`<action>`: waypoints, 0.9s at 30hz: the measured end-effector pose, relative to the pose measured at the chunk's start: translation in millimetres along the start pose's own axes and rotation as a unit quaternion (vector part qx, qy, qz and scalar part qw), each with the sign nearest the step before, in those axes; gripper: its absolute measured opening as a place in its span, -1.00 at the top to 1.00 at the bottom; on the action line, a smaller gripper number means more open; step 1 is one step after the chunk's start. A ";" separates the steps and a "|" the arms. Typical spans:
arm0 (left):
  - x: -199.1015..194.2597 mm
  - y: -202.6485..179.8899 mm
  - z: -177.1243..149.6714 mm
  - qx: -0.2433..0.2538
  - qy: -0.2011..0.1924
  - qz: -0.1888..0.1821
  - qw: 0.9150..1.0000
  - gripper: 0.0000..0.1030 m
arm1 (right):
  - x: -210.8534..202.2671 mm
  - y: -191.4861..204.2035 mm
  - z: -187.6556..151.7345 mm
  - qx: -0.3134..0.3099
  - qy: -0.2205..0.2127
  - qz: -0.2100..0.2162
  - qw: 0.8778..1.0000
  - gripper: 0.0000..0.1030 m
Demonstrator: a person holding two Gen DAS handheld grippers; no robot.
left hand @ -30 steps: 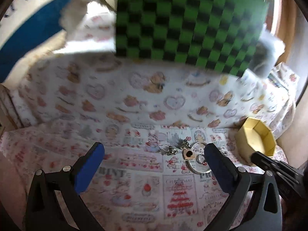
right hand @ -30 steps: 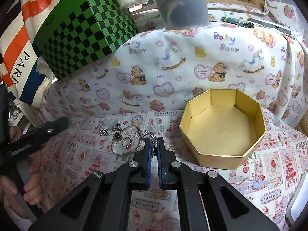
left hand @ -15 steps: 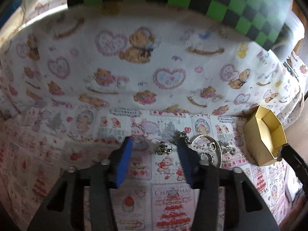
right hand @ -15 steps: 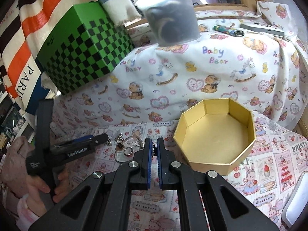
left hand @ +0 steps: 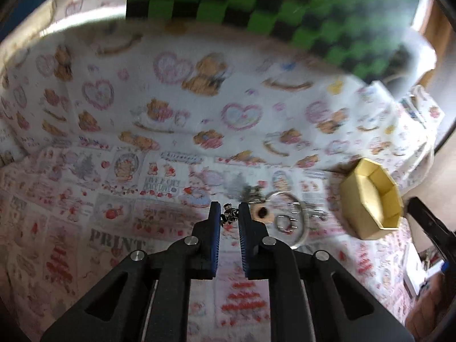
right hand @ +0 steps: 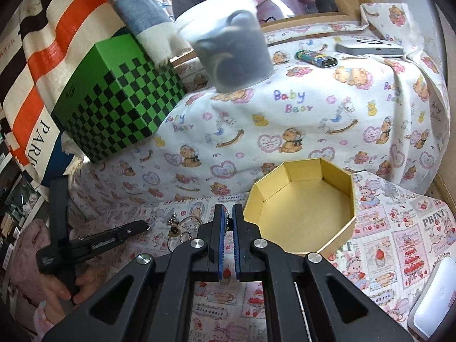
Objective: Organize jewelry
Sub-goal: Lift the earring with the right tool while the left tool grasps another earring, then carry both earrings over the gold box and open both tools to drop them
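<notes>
**Both grippers closed on jewelry beside the box**

Your left gripper [left hand: 228, 216] is nearly closed on a small earring [left hand: 228, 217] just above the cloth [left hand: 119, 228]. Your right gripper [right hand: 227, 222] pinches a small metal piece [right hand: 227, 223], jaws almost together. The remaining jewelry [left hand: 287, 219] lies between them; the yellow box [right hand: 302, 213] sits just right.

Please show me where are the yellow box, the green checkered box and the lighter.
yellow box [right hand: 302, 219], right wrist view, on its inner floor.
green checkered box [right hand: 119, 108], right wrist view, on its checkered front face.
lighter [right hand: 315, 57], right wrist view, on its body.
</notes>
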State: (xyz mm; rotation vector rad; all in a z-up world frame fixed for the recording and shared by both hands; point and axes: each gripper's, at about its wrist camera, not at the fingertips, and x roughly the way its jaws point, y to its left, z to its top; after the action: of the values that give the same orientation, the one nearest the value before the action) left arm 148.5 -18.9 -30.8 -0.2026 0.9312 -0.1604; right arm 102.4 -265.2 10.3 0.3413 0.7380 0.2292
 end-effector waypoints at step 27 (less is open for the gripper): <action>38.7 -152.4 5.6 0.074 0.023 -0.144 0.987 0.78 | 9.1 -82.8 12.2 0.125 0.043 -0.056 0.990 0.88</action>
State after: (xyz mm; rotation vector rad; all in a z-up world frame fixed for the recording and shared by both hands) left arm 168.2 -174.7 -20.8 -0.1954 0.9283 -0.5019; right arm 124.4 -341.2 -18.5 0.5286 0.8707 0.0440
